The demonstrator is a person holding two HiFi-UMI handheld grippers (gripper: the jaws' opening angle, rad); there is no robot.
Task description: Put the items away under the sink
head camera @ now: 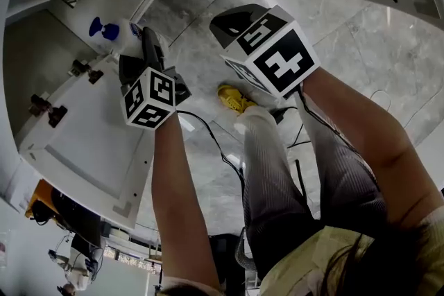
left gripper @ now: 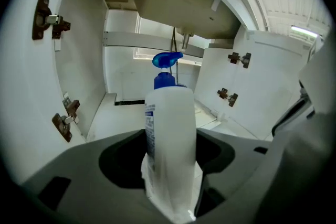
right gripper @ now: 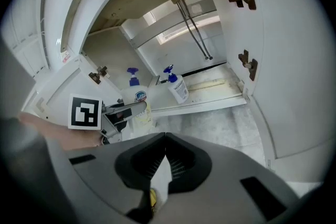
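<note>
The left claw [left gripper: 171, 165] is clenched on a white spray bottle [left gripper: 170, 123] with a blue trigger top, its two jaws pressed against the bottle's lower body from either side. The bottle stands upright in the grip, facing the open cabinet [left gripper: 121, 18] under the sink. In the right gripper view it sits at the cabinet's front edge, at 9 o'clock in the opening – whether its base rests on anything cannot be told.

A second spray bottle [right gripper: 177, 86], also white with a blue top, stands on the cabinet floor [right gripper: 215, 93], at 2 o'clock from the held one and clear of it. Two thin pipes [right gripper: 194, 29] run down from the underside of the sink to the back of the cabinet behind it.

The right claw [right gripper: 165, 147] is clenched on nothing, jaws together, held back from the cabinet over the grey marble floor [head camera: 347, 45].

In the head view both cabinet doors are swung open; the left door [head camera: 90, 149] lies at 8 o'clock from the left claw's marker cube [head camera: 149, 97]. A yellow shoe [head camera: 234, 99] shows on the floor between the two forearms – at 3 o'clock from that cube
</note>
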